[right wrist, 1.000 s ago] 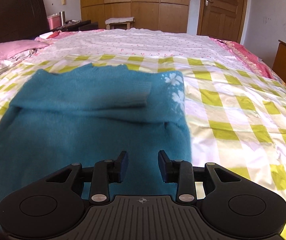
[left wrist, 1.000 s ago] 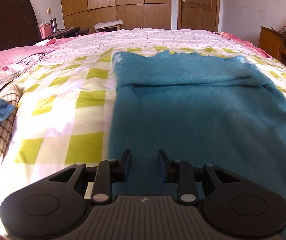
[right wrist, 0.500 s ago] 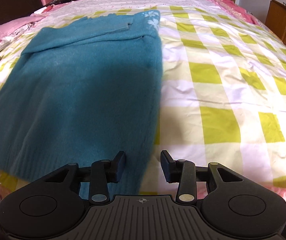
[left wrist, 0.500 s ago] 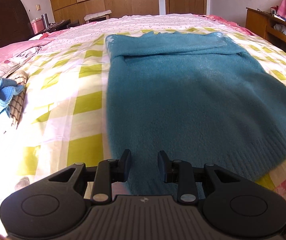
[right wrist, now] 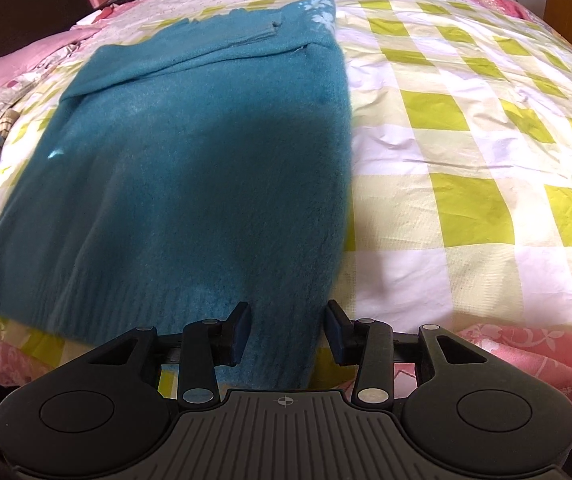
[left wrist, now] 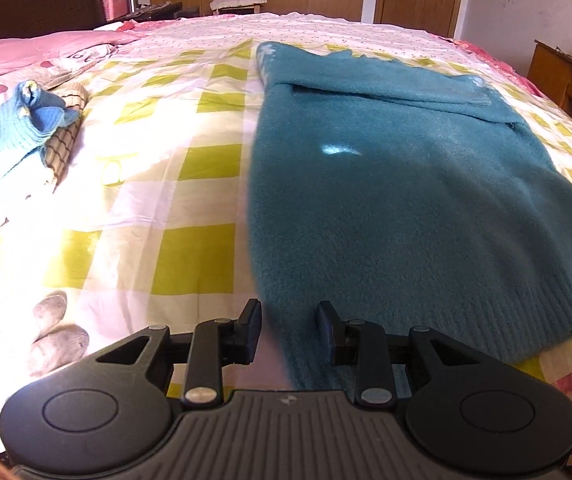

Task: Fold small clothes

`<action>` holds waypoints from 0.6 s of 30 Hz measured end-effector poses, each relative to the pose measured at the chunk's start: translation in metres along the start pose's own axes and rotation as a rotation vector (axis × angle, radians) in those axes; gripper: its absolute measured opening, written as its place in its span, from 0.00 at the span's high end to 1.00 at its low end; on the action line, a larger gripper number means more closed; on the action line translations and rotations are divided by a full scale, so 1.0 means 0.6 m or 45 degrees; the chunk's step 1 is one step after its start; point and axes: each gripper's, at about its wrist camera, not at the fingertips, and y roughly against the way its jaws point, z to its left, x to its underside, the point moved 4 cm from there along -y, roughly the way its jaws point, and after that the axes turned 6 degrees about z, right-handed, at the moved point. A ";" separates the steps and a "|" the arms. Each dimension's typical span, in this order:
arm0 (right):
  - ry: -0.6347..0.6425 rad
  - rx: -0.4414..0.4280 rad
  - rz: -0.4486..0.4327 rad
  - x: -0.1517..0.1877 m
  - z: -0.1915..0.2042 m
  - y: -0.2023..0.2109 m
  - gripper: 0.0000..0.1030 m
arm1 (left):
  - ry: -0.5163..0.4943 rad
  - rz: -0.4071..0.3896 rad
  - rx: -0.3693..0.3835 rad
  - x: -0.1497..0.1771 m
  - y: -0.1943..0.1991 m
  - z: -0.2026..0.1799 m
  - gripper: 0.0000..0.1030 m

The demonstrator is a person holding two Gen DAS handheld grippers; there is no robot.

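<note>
With sleeves already folded in across the chest, teal sweater (left wrist: pixel 405 200) lies flat on checked quilt (right wrist: pixel 465 160) — left gripper (left wrist: pixel 289 322) and right gripper (right wrist: pixel 287 326) both open, empty, at hem corners — bottom-up fold left.

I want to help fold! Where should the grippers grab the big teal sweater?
Grab the teal sweater by its ribbed bottom hem, one near corner each, coming in from the bed's near edge. The sleeves are folded in and the hem hangs loose there; the open left gripper and right gripper already straddle those corners.
</note>
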 end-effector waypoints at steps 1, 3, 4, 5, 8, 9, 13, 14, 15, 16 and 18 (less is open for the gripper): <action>0.007 0.004 0.001 0.000 0.002 -0.001 0.61 | -0.006 0.004 -0.003 -0.002 -0.005 -0.004 0.64; 0.013 -0.001 -0.001 0.000 0.003 0.001 0.61 | -0.018 0.005 0.003 -0.005 -0.008 -0.008 0.64; 0.009 -0.008 -0.002 0.000 0.002 0.001 0.61 | -0.016 0.010 0.010 -0.006 -0.010 -0.007 0.63; -0.003 -0.019 0.001 -0.001 -0.001 0.000 0.61 | -0.008 0.016 0.022 -0.008 -0.012 -0.006 0.62; -0.064 -0.059 0.002 -0.007 -0.011 -0.005 0.60 | 0.021 0.032 0.064 -0.008 -0.011 -0.001 0.62; -0.076 -0.068 0.002 -0.008 -0.012 -0.007 0.60 | 0.029 0.038 0.083 -0.007 -0.009 -0.001 0.62; -0.077 -0.100 -0.005 -0.005 -0.013 -0.001 0.60 | 0.028 0.039 0.156 -0.002 0.002 -0.010 0.62; -0.083 -0.123 -0.007 -0.003 -0.014 0.003 0.60 | 0.022 0.031 0.155 -0.001 0.004 -0.013 0.62; -0.087 -0.149 -0.011 -0.001 -0.014 0.006 0.60 | 0.014 0.026 0.147 -0.001 0.004 -0.017 0.62; -0.092 -0.168 -0.019 0.000 -0.013 0.009 0.60 | 0.013 0.027 0.142 -0.002 0.003 -0.019 0.62; -0.113 -0.173 -0.022 -0.003 -0.016 0.004 0.60 | 0.018 0.028 0.133 -0.006 -0.003 -0.021 0.62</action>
